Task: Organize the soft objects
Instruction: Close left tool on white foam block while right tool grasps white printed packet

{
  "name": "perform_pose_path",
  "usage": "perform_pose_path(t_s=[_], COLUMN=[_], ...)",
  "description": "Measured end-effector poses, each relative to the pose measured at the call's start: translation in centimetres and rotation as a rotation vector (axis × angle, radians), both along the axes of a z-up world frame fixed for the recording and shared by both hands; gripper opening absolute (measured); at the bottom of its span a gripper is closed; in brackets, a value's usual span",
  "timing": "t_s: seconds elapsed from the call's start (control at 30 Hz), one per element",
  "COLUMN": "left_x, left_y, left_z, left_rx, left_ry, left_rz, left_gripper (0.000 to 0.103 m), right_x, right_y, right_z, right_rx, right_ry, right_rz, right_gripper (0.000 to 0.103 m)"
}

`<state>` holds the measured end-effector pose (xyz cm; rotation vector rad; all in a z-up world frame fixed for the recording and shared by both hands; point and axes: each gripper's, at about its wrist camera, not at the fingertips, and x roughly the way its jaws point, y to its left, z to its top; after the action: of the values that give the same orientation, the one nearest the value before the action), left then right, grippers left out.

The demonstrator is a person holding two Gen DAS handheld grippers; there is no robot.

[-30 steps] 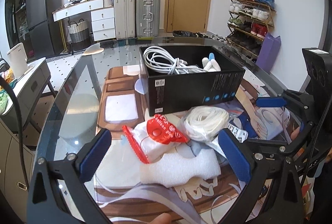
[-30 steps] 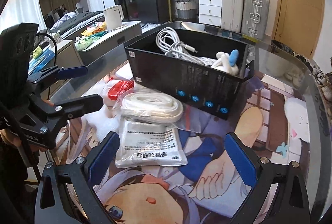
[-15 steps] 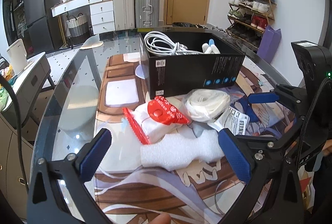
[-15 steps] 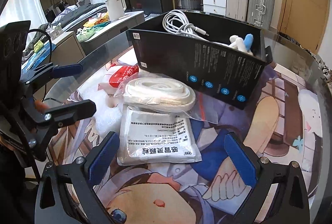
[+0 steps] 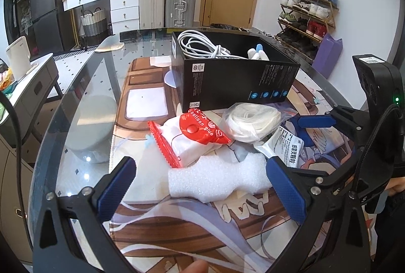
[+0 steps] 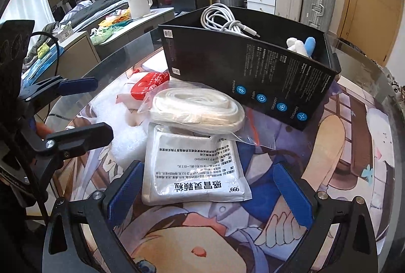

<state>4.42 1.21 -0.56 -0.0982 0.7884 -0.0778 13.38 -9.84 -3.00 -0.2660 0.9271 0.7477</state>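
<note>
I hold my left gripper [image 5: 202, 187] low over the near edge of the table [image 5: 83, 105], its blue-padded fingers spread wide apart with nothing between them. Just past them lies a white foam block [image 5: 215, 179], flat on the printed mat [image 5: 177, 230]. Touching the foam's far side is a white packet with a red cap and red edge [image 5: 188, 135], marked "balloon glue". To its right sits a clear bag of coiled white strap [image 5: 253, 121], and right of the foam a white medicine sachet [image 5: 288, 146] pokes out from under that bag.

My right gripper [image 6: 210, 189] is also wide open and empty, hovering over the near end of the medicine sachet [image 6: 195, 171], which lies between its two blue pads without touching either. The strap bag [image 6: 197, 108] overlaps the sachet's far edge. The red-capped packet [image 6: 148, 85] is further left, and my left gripper's fingers [image 6: 76, 85] reach in from the left side.

Beyond all these stands an open black box [image 5: 235, 80], close to the strap bag. Inside it I see a coiled white cable [image 5: 202, 47] at the left and a small white and blue soft item [image 6: 302, 45] at the right.
</note>
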Motion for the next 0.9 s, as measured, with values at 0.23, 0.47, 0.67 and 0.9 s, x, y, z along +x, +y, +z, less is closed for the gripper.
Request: perform_pose_path(t_s=[0.23,0.47,0.67,0.9], left_x=[0.1,0.1,0.2,0.1], left_y=[0.0,0.1,-0.2,-0.7], left_z=[-0.1,-0.3,-0.5,-0.6], left_rx=[0.005,0.009,0.01,0.008], left_ry=[0.003,0.003,0.013,0.02], left_rz=[-0.003,0.006,-0.002,-0.012], left_gripper=[0.103,0.103,0.103,0.103], right_x=[-0.1,0.0,-0.4,-0.4], right_y=[0.5,0.6,0.0,-0.9], right_z=[-0.4,-0.5,-0.5,-0.1], right_rx=[-0.013,-0.022,-0.04,-0.032], right_ry=[-0.004,-0.007,-0.022,-0.024], right_rz=[-0.006,-0.019,-0.009,0.024], right_gripper=[0.102,0.1,0.093,0.077])
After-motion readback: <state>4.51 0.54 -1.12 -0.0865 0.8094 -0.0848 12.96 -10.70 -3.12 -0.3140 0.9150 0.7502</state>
